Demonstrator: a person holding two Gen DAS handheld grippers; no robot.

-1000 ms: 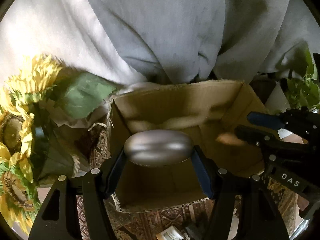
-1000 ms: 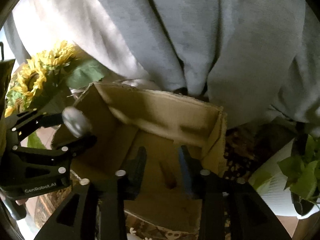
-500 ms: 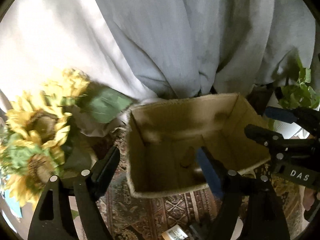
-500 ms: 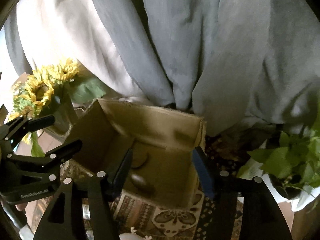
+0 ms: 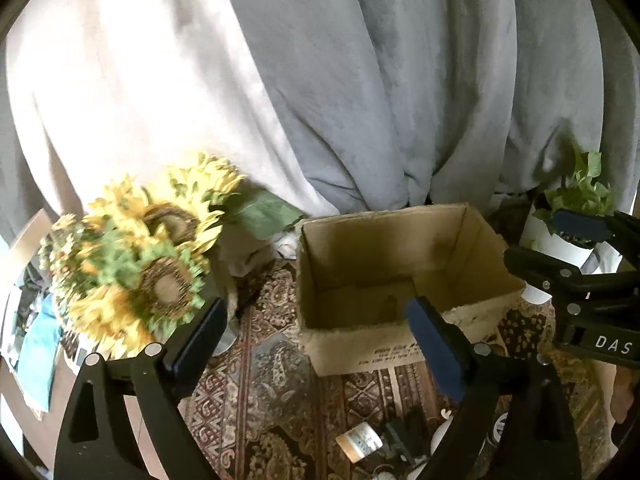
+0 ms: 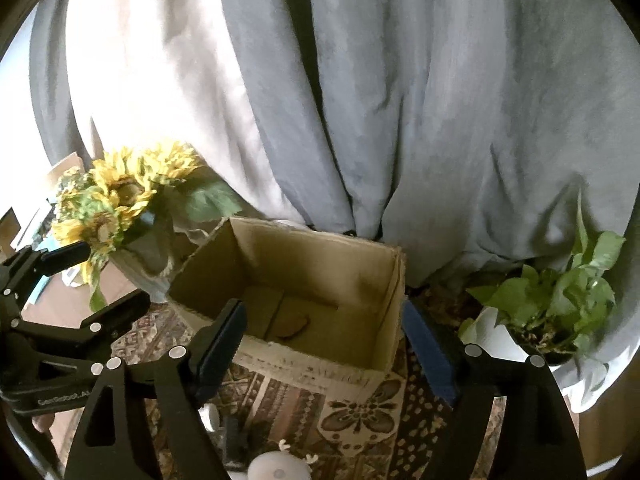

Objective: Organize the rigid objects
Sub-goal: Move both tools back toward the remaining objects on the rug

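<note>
**Both grippers empty above the box**

The left gripper point(image 5: 316, 336) and right gripper point(image 6: 322, 338) both hang with jaws spread wide, holding nothing. The box point(image 5: 400, 272) sits just ahead of and below each. Loose items lie on the rug point(image 5: 280, 380) close under the fingers: a small jar point(image 5: 360, 442) below the left, a pale round thing point(image 6: 278, 466) below the right (too cropped to name).

Risks, as I judge them: reaching down for the next item, either gripper could clip the box's near rim, or the two could knock together, since they hang near each other. The sunflowers point(image 5: 152, 256) crowd the left gripper's left side; a potted plant point(image 6: 560, 304) stands to the right gripper's right. Open room is straight down and toward the person.
</note>
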